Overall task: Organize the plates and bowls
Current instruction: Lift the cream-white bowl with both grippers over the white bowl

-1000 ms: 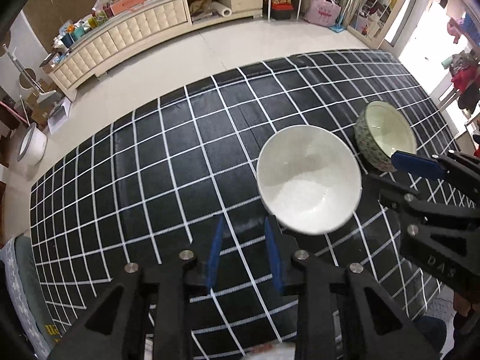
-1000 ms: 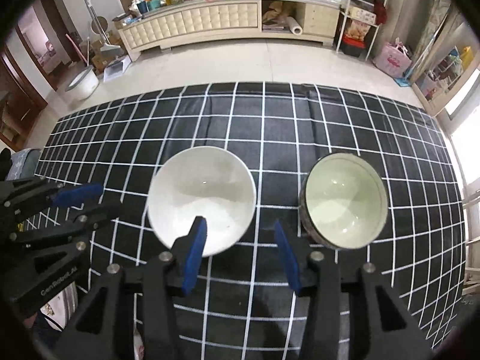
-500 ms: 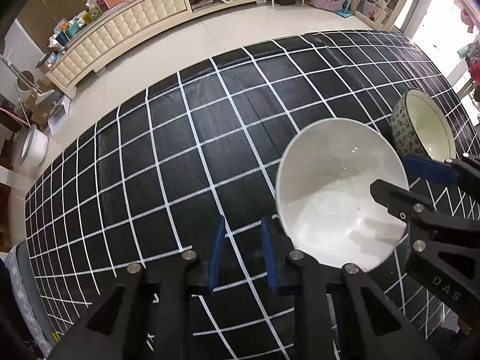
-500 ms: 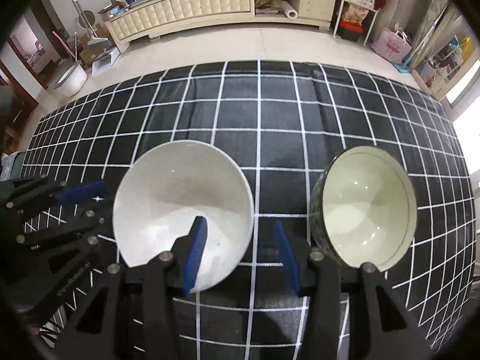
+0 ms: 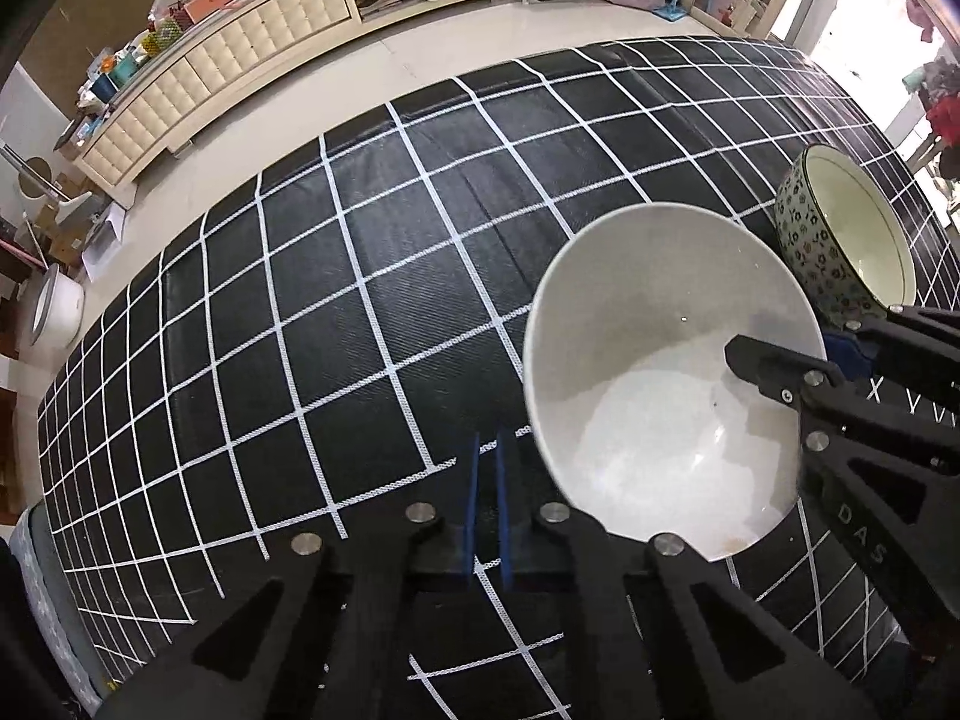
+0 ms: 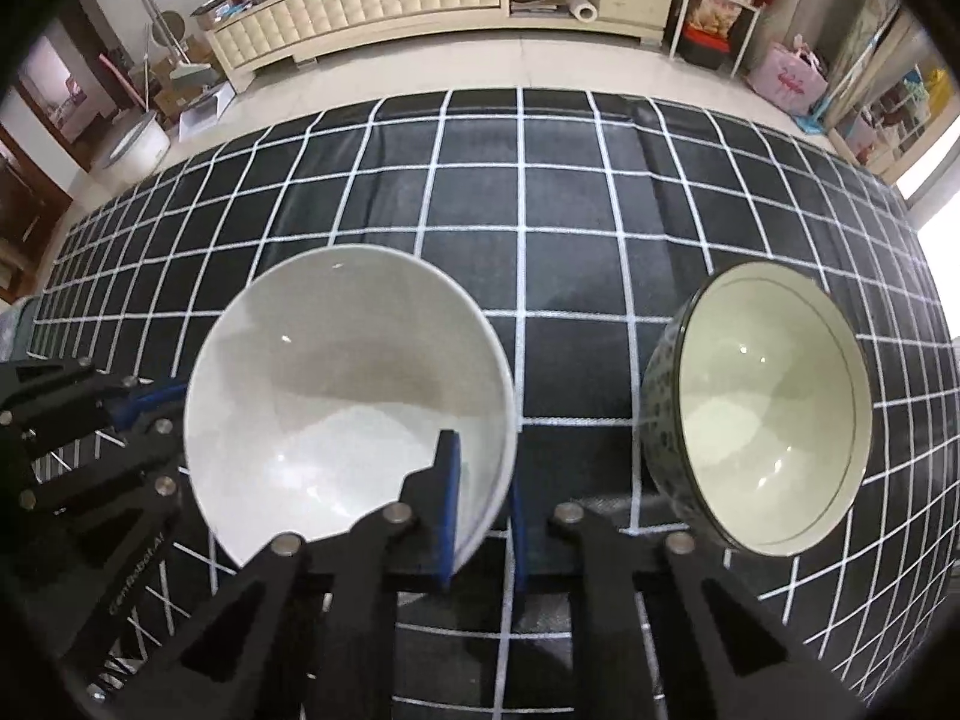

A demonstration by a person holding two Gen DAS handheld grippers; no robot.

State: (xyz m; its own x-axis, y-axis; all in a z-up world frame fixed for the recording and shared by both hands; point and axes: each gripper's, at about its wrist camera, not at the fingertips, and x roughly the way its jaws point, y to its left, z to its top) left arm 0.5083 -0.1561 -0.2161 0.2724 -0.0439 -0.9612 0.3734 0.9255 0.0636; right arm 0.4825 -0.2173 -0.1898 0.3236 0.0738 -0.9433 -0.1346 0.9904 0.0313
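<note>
Rim of white bowl (image 6: 348, 396) sits pinched in right tool (image 6: 480, 516) — left tool (image 5: 487, 504) apparently closed, empty.

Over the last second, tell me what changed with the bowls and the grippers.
The right gripper came down and narrowed its jaws astride the white bowl's rim, one finger inside. The left gripper nearly shut on nothing beside the bowl. The patterned bowl stayed put on the grid cloth.
</note>
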